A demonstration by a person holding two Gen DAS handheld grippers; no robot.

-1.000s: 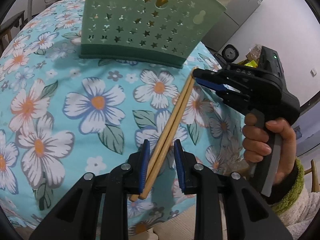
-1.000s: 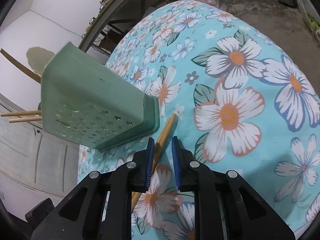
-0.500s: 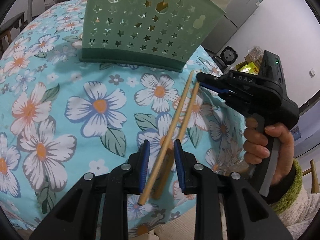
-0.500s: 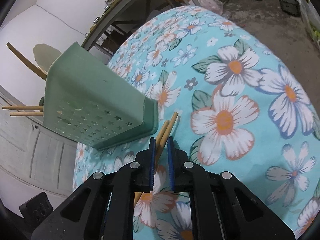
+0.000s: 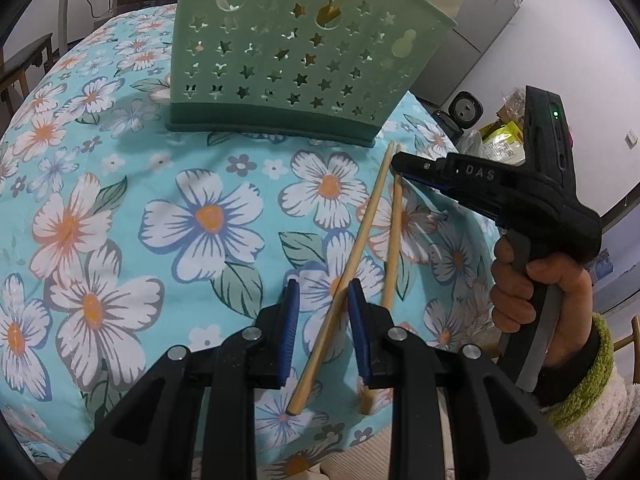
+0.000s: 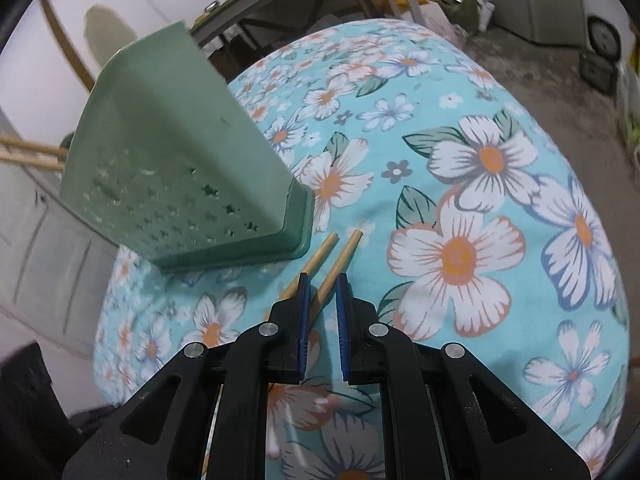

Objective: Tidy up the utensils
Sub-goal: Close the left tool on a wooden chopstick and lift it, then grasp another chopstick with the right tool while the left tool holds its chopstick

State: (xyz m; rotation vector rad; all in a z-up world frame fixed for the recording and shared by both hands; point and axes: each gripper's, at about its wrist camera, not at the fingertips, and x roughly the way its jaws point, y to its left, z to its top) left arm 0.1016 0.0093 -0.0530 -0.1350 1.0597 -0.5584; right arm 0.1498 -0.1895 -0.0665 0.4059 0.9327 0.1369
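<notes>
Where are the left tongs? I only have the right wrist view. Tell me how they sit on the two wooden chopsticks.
Observer: The left tongs stand open astride one slim wooden chopstick, near the end closest to their camera.
Operator: Give me the other stick.
Observer: The second wooden chopstick lies outside those tongs, past the finger on the right tongs' side.
Operator: Report how the pair lies.
Observer: On the flowered turquoise tablecloth the sticks nearly meet by the right tongs and splay apart toward the left tongs.
</notes>
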